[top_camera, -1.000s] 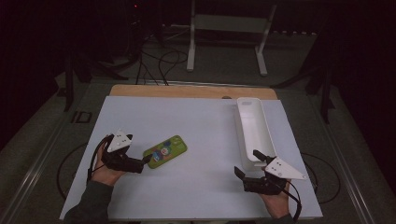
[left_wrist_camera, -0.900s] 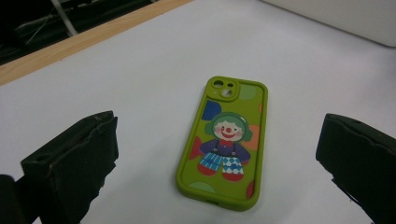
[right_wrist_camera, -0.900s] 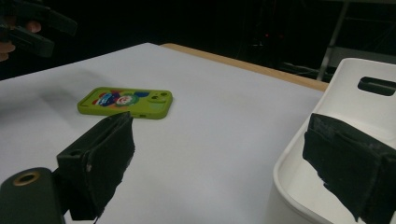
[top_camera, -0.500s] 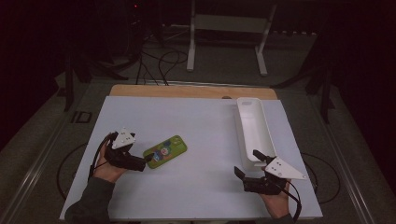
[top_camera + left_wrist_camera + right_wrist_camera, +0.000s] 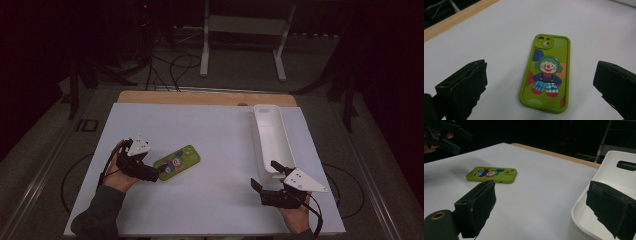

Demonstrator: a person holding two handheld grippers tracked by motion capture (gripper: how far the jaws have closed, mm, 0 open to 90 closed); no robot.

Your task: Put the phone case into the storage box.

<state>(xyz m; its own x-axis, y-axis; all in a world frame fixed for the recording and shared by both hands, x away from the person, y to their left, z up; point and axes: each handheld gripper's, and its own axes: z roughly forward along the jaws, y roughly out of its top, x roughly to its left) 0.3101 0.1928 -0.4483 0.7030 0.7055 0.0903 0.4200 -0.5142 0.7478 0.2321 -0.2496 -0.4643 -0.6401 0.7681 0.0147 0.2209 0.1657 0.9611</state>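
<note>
On the white table point(image 5: 215, 130) the green phone case point(image 5: 545, 75) lies flat and ungrasped between the wide-open jaws of the left gripper point(image 5: 156, 175), while the right gripper point(image 5: 265, 175) waits open and empty beside the white tray point(image 5: 272, 140), so lifting remains.

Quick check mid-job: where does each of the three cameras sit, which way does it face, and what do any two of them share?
High view: above the person's side, facing forward and down on the table; shows both forearms, left gripper, right gripper.
Left gripper view: rides the left gripper, facing along its open jaws down at the phone case.
Right gripper view: rides the right gripper, facing across the table toward the phone case, tray beside it; the left hand shows far off.
Shared: all three show the phone case.
</note>
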